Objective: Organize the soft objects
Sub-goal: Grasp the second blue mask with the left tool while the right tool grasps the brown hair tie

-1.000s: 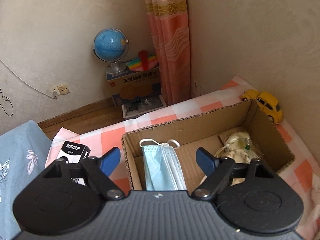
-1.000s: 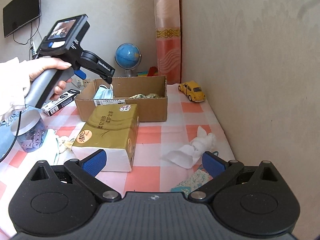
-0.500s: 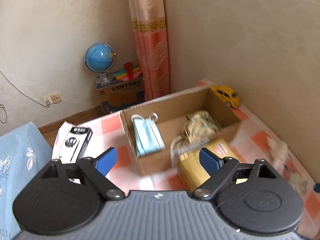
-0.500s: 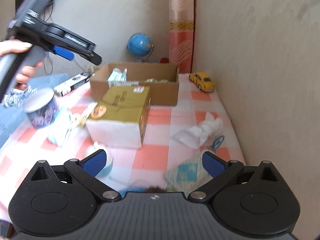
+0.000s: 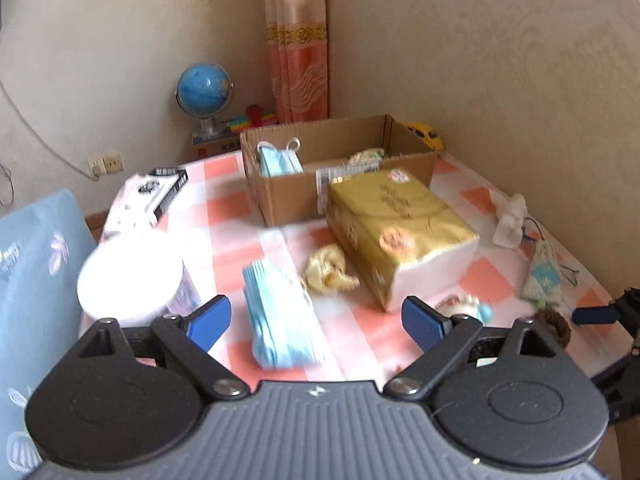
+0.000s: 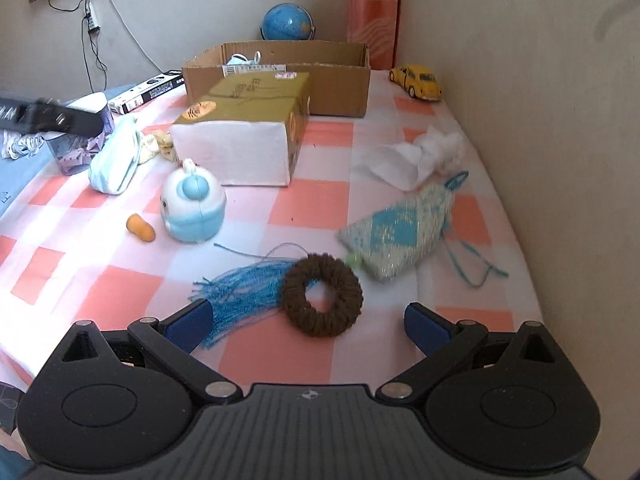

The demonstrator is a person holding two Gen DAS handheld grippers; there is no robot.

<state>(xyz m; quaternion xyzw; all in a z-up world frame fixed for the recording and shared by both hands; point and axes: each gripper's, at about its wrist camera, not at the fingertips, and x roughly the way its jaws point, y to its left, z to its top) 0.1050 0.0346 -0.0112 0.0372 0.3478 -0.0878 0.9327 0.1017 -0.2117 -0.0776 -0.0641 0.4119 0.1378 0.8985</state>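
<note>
Left claw (image 5: 316, 316) stood wide, empty; had pulled back from cardboard box (image 5: 340, 168), one mask left inside, now over stack of blue pleated masks (image 5: 280, 320) on checked surface (image 5: 224, 208): likely next pick. Right claw (image 6: 306, 320) wide, empty, had dropped toward fuzzy brown scrunchie ring (image 6: 322, 294) beside blue tassel (image 6: 244, 284).

I count one cardboard box (image 6: 320, 80), one tissue pack (image 6: 244, 128), one toy car (image 6: 418, 82). One brown scrunchie (image 6: 322, 295) (yarn-wrapped), one globe (image 6: 287, 23).
</note>
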